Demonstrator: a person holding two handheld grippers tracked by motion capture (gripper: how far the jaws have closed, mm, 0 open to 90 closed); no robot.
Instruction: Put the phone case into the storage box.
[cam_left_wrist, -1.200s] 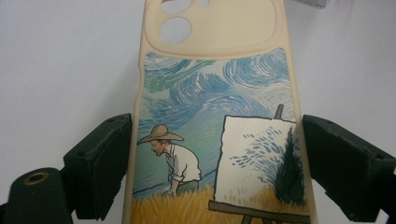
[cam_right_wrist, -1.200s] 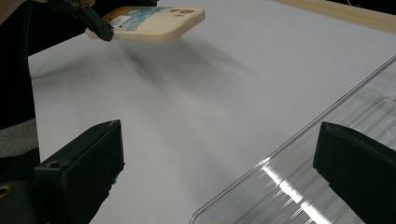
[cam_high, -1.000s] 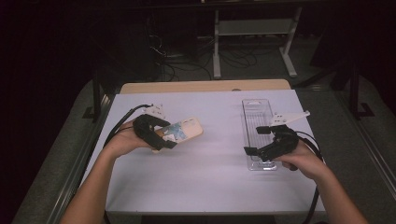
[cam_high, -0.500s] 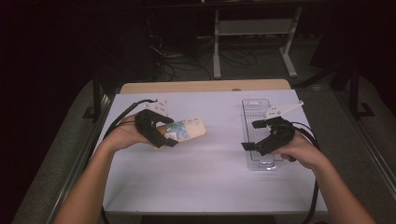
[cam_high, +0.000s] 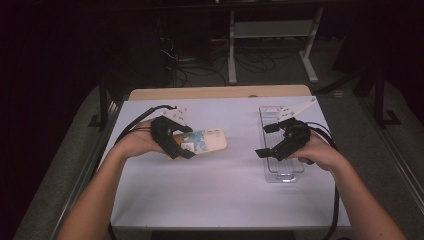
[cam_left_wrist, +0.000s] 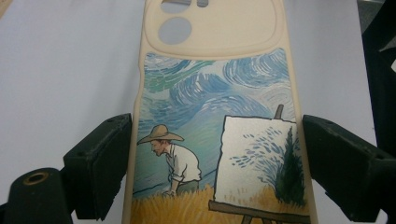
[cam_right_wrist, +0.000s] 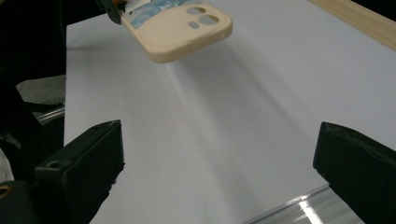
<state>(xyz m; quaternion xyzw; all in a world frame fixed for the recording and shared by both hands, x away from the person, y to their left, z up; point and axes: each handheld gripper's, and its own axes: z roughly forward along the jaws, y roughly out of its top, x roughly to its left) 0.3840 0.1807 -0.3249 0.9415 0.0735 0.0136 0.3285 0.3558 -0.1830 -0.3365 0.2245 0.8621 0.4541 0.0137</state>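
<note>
A white sheet (cam_high: 220, 195) covers the table (cam_high: 215, 93), whose bare wooden edge shows as a strip along the far side, at the centre of the high view. Around it the room is dark: grey floor at both sides, a tangle of cables (cam_high: 190, 65) and a pale metal stand (cam_high: 272, 37) at the top of the frame.

Left of centre, the left gripper (cam_high: 181, 146) pinches a phone case (cam_high: 205, 141) by its long edges, one pad on each side. In the left gripper view the case (cam_left_wrist: 215, 116) runs up the middle of the frame, cream with a painted man in a straw hat at an easel under a swirling blue sky; camera cut-outs sit at the top. It is held above the sheet, its shadow beneath it.

Right of centre, the right gripper (cam_high: 268, 141) has its jaws spread wide with nothing between them, above the near part of a clear plastic tray (cam_high: 283, 172) lying lengthwise on the sheet. In the right gripper view the case (cam_right_wrist: 180, 28) shows at upper left and the tray's edge (cam_right_wrist: 289, 207) at the bottom.
</note>
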